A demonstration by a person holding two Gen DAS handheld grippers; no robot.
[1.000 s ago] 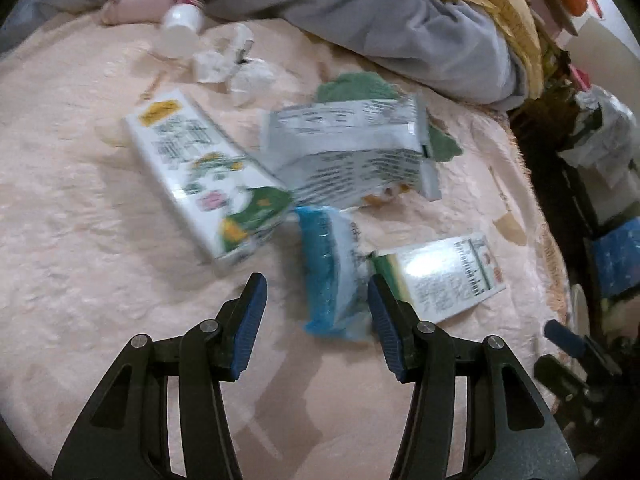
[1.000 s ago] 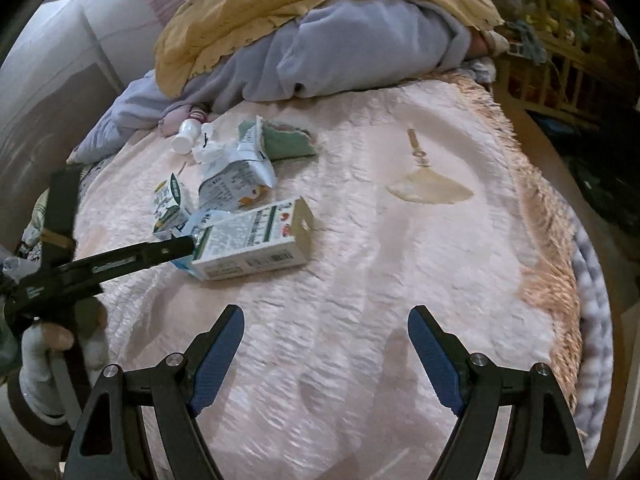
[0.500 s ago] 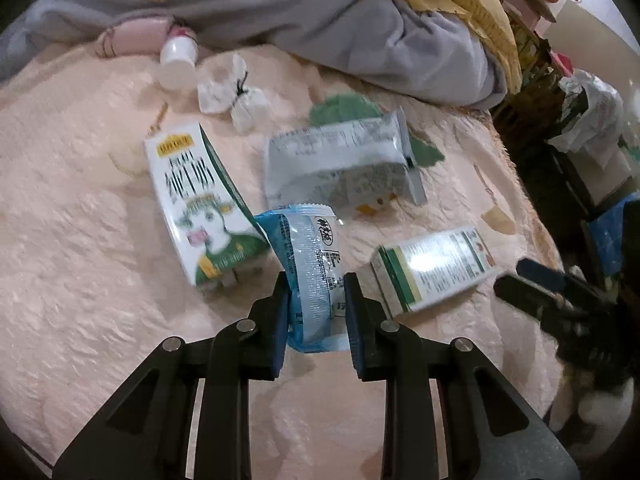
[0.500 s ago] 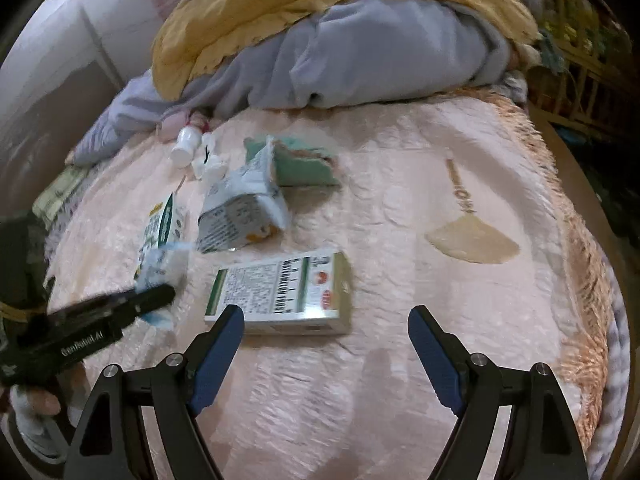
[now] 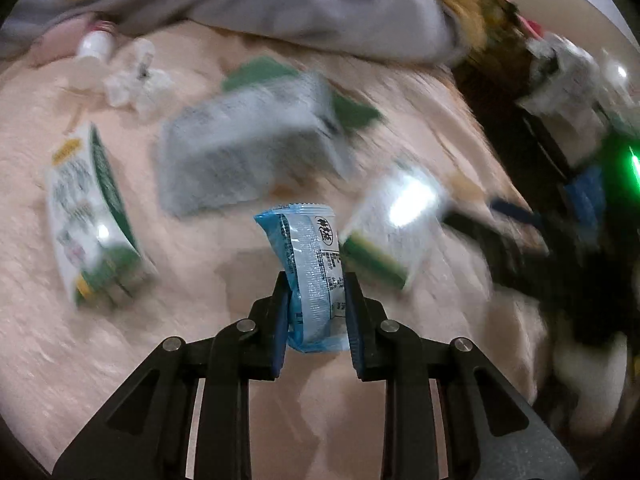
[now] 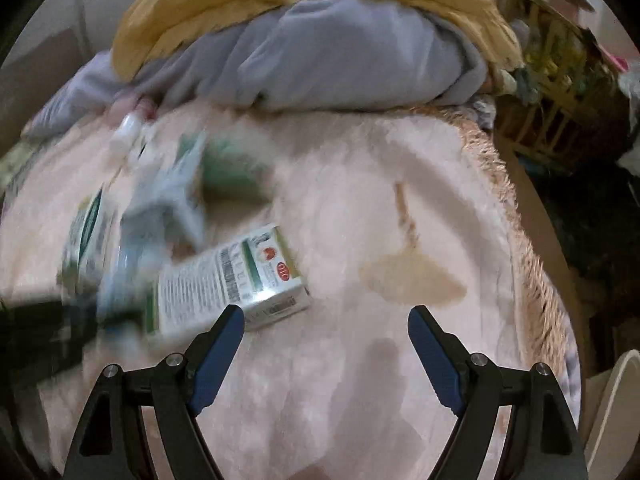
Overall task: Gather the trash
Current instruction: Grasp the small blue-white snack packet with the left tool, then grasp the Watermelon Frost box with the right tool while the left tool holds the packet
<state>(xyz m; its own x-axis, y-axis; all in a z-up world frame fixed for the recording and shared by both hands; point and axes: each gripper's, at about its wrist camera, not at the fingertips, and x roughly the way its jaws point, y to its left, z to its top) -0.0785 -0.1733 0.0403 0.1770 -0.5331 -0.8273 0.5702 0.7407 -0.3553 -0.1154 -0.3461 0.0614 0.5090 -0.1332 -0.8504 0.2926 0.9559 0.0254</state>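
A pink quilted bed cover [image 6: 360, 380] fills both views, with a heap of grey and yellow bedding [image 6: 320, 48] along its far edge. Trash lies scattered on the cover, much of it blurred: a silver-grey bag [image 5: 244, 148] in the middle, a green-and-white carton [image 5: 90, 216] to its left, a smaller carton [image 6: 228, 280] lying flat to its right, and crumpled clear plastic [image 5: 132, 84] beside a small white bottle [image 5: 94, 42] near the bedding.

The left gripper [image 5: 316, 312] is closed on a blue and silver wrapper [image 5: 314, 264], pinching its lower half so the top stands up above the fingers, lifted off the cover. The wrapper looks thin, light and crinkly, probably slippery; a grip across its flat middle should hold it, since an edge could slide out.

The right gripper [image 6: 322, 340] holds nothing, its jaws spread wide, just beside the smaller carton. That carton looks stiff but crushable, best taken across its narrow sides.
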